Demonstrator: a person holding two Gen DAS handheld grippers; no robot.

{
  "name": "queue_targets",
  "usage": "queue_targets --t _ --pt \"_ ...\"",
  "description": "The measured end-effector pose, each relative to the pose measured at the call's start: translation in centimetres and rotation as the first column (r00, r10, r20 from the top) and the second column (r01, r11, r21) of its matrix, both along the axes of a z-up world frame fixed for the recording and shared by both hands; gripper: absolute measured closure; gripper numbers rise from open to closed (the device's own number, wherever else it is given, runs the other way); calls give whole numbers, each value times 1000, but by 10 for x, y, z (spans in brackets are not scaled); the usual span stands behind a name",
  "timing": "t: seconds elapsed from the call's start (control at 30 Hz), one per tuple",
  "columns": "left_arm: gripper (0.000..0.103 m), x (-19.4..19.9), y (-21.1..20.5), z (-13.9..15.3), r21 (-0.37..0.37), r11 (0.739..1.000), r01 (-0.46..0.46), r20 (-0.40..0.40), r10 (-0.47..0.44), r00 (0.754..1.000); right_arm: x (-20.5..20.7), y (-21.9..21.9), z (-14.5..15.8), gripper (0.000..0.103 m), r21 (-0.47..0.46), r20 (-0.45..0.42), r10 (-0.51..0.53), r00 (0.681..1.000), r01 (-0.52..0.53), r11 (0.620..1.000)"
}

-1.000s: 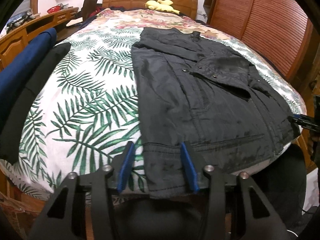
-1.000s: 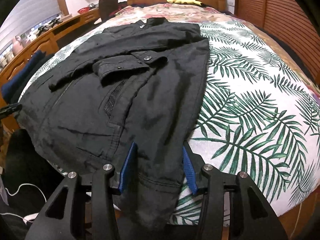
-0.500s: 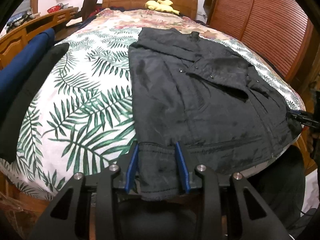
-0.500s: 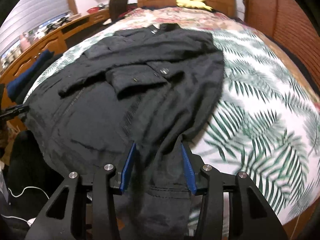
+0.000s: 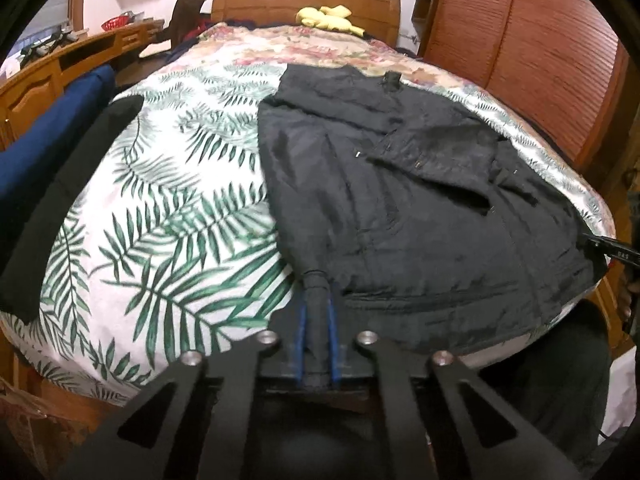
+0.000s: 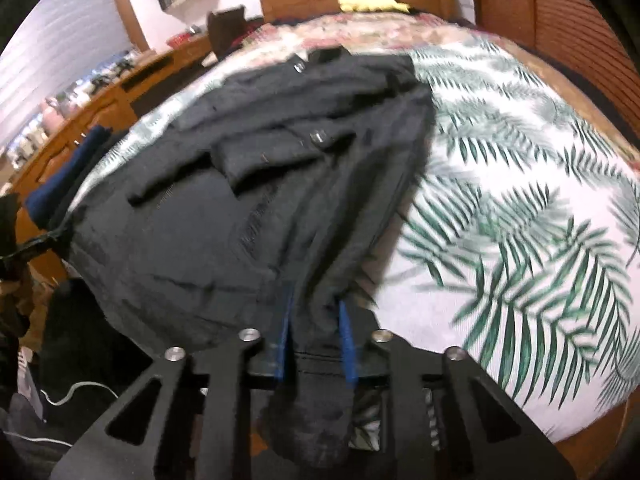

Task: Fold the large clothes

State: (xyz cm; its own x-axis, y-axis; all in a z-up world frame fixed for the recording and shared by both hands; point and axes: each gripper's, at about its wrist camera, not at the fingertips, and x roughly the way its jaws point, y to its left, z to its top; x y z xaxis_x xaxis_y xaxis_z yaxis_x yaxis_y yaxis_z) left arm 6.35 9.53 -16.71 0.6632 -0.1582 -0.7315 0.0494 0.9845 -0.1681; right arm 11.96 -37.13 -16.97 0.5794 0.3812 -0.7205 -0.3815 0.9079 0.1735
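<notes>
Both grippers have just been closing on the black jacket (image 5: 400,208): left gripper (image 5: 317,320) is clamped on a bunched corner of its hem, right gripper (image 6: 314,340) pinches the opposite hem corner. Ahead of them the jacket lies spread on the palm-print bedspread (image 5: 168,216). It looks soft, limp and fairly heavy, likely to sag between grips; hem corners seem the sensible hold.
</notes>
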Motion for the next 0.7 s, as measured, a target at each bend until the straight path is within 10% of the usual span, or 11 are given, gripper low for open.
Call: queue_targets --t 0.7 --pt "101 -19 -13 238 -7 1000 16 428 -11 904 -37 28 236 97 161 447 32 894 -116 980"
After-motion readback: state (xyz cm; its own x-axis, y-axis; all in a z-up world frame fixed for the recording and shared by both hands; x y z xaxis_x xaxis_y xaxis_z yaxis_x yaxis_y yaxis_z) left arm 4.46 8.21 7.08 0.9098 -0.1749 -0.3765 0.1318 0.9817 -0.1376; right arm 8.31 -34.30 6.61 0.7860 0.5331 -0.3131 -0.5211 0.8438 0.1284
